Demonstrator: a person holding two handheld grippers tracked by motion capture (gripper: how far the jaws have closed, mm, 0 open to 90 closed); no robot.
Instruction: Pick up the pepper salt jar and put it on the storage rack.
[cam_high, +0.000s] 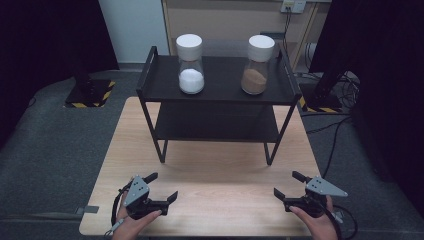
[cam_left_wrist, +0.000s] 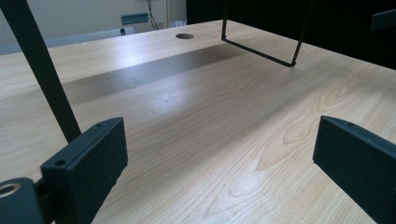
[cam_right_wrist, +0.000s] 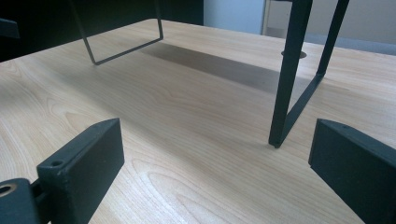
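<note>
No text, label, brand or number could be read anywhere. The two jars (cam_high: 190, 63) (cam_high: 256, 58) on the black rack (cam_high: 150, 75) carried no label. The only sign-like mark was the yellow and black warning stripes on the base plate (cam_high: 89, 94) on the floor, without any words.

1. The left hand-held gripper (cam_left_wrist: 219, 158) has its two black jaws wide apart, with nothing between them.
2. Bare light wood desk (cam_left_wrist: 196, 121) lies under and past the jaws.
3. A black rack leg (cam_left_wrist: 44, 74) rises just behind the left jaw.
4. Farther off, a thin rack foot (cam_left_wrist: 259, 52) rests on the desk near a round hole (cam_left_wrist: 185, 36).
</note>
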